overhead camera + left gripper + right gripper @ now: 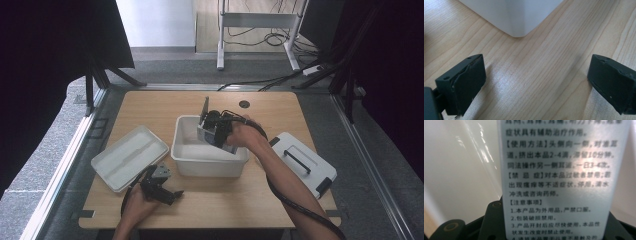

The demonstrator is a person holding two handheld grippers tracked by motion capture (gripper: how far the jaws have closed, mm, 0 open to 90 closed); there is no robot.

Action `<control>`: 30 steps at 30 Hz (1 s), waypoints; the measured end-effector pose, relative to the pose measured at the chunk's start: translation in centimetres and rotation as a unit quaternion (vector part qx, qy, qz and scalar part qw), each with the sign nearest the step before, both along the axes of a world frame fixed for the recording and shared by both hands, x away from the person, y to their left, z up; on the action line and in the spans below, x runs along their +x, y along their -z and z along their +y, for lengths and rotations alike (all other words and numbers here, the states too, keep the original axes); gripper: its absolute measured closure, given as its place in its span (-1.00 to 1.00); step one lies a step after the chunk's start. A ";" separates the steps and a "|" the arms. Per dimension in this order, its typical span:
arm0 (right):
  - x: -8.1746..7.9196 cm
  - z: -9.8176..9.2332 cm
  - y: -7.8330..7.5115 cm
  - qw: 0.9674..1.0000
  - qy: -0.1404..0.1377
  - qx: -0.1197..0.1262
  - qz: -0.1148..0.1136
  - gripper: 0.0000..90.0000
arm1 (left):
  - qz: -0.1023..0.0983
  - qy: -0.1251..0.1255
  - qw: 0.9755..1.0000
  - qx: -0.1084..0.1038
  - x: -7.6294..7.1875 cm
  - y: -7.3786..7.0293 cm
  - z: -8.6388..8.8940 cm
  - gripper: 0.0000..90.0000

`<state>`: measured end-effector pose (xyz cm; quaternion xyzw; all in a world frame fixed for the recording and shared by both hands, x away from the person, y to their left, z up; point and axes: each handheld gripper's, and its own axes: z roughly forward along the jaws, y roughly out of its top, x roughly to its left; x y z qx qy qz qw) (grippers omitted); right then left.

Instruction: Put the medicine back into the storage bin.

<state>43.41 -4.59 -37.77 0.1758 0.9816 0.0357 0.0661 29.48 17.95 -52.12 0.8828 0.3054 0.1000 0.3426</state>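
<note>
My right gripper (216,135) reaches down into the open white bin (210,161) at the middle of the table. It is shut on a flat silver-grey box (564,170) printed with black Chinese text, which stands upright between the jaws against the bin's white inside. My left gripper (167,192) lies low over the table near the front left, and its jaws stand wide apart. In the left gripper view, bare wood shows between the two black fingers (464,85), and a corner of the white bin (519,17) stands just beyond them.
A white lid (129,156) lies upside down on the table left of the bin. A closed white box with a black handle (300,162) sits at the right edge. A cable hole (244,104) is at the table's back. Cables trail from both grippers.
</note>
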 end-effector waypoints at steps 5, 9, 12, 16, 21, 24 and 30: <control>0.4 0.5 2.7 1.000 -0.004 -0.006 0.013 0.23 | -0.001 -0.001 1.000 -0.001 0.0 0.0 0.0 -0.96; 0.7 0.9 4.3 1.000 -0.005 -0.010 0.021 0.23 | -0.001 -0.001 1.000 -0.001 0.0 0.0 0.0 -0.96; 0.9 1.2 5.1 1.000 -0.008 -0.014 0.027 0.23 | -0.002 -0.002 1.000 -0.001 0.0 0.0 0.0 -0.96; 1.0 1.5 6.0 0.999 -0.009 -0.013 0.030 0.23 | -0.002 -0.002 1.000 -0.001 0.0 0.0 0.0 -0.96; 1.2 1.6 6.7 0.999 -0.011 -0.019 0.034 0.20 | -0.002 -0.002 1.000 -0.001 0.0 0.0 0.0 -0.96; 1.1 1.7 7.0 0.999 -0.015 -0.020 0.036 0.14 | -0.001 -0.002 1.000 -0.001 0.0 0.0 0.0 -0.96; 1.0 1.8 6.2 0.999 -0.017 -0.010 0.027 0.06 | -0.002 -0.002 1.000 -0.001 0.0 0.0 0.0 -0.96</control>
